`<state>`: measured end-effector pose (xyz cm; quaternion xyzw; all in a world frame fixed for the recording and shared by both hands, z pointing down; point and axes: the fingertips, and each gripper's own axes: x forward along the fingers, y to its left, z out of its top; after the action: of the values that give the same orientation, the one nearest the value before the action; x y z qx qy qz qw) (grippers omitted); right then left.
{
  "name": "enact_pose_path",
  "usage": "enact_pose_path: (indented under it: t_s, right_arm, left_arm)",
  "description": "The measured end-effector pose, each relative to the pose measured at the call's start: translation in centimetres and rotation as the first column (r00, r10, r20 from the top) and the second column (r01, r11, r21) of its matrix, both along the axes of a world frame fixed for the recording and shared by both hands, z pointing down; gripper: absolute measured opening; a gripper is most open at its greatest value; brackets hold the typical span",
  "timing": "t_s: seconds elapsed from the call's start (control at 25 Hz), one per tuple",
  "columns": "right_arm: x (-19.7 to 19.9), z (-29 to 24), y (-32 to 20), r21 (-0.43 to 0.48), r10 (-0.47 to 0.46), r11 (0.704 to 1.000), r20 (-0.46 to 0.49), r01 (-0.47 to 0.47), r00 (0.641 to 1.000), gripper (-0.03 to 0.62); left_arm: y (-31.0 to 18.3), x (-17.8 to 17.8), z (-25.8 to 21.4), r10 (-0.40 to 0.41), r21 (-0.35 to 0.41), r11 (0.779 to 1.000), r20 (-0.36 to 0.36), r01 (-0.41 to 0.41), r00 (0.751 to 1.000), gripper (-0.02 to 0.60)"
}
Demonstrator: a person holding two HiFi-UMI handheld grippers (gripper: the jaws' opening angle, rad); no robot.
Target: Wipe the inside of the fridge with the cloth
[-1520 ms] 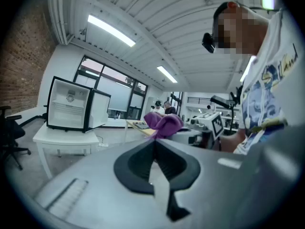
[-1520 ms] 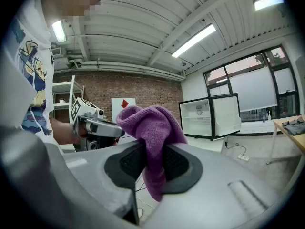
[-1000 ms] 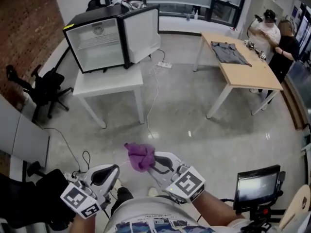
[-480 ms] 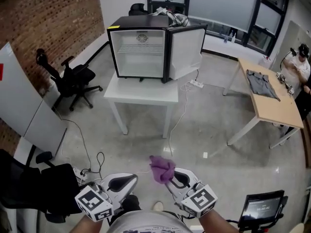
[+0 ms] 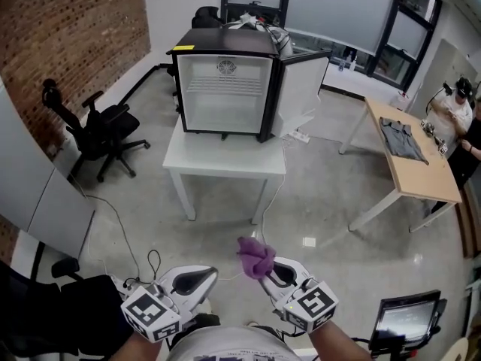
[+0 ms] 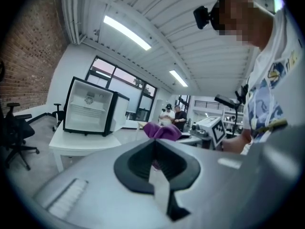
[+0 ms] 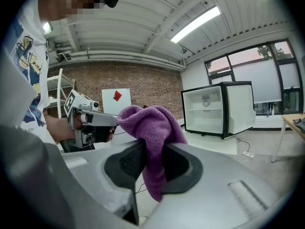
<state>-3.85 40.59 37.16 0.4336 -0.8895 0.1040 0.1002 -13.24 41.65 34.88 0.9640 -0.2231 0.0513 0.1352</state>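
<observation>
Mini fridge (image 5: 225, 92) on white table (image 5: 224, 159) top centre, brick wall (image 5: 68, 28) upper left. Right gripper (image 5: 267, 266) clamps purple cloth (image 5: 255, 256); left gripper (image 5: 201, 277) closed, empty.

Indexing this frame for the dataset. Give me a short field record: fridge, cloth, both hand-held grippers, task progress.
fridge: small fridge, door swung open, standing on a white table
cloth: purple cloth, bunched, held across the room from the fridge
right hand-held gripper: shut on the cloth
left hand-held gripper: jaws together, nothing between them
progress: wiping not yet begun
</observation>
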Motion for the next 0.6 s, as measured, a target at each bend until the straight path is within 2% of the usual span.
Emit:
enact_pose_path:
  t_s: [0.32, 0.6]
  right_arm:
    - [-6.4, -0.4, -6.5, 0.014, 0.041, 0.999, -0.002, -0.041, 0.999, 0.080]
    - [-6.5, -0.7, -11.7, -0.013, 0.069, 0.998, -0.028, -0.069, 0.997, 0.080]
  left_arm:
    - [-6.4, -5.6, 0.2, 0.028, 0.018, 0.999, 0.018, -0.029, 0.999, 0.005]
    - [-12.1, -6.5, 0.7, -0.001, -0.016, 1.000, -0.018, 0.000, 1.000, 0.005]
